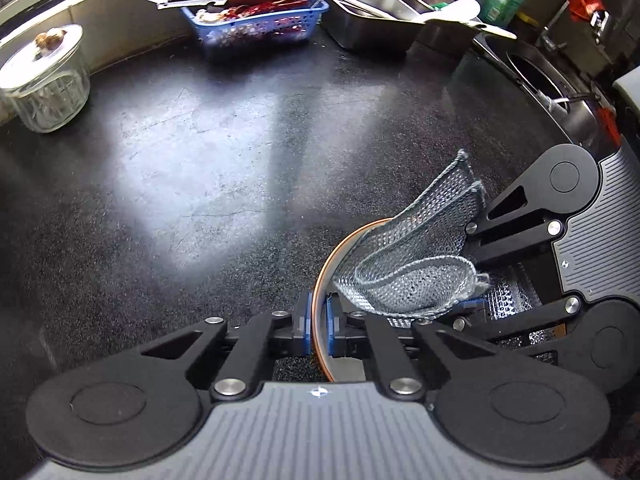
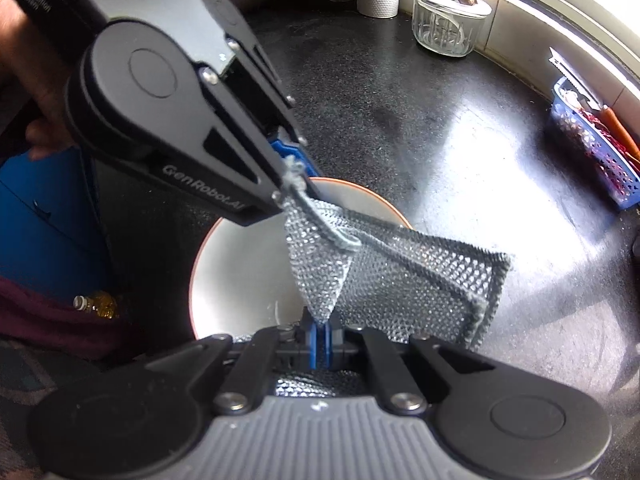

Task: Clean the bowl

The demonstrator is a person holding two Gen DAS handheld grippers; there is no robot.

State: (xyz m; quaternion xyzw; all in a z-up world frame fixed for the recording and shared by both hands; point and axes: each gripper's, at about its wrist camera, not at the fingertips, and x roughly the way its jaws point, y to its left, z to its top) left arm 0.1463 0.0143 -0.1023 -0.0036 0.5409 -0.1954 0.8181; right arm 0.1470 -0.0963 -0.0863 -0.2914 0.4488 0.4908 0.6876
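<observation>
Kitchen; sink (image 1: pixel 536 76); cleaver (image 1: pixel 188 1)

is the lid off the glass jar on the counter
No, the glass jar by the wall has its white lid on, with a small brown thing resting on top.

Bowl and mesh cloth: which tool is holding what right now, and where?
Left tool clamps the bowl by its orange rim. Right tool pinches the mesh cloth at a folded corner, draped over the bowl.
</observation>
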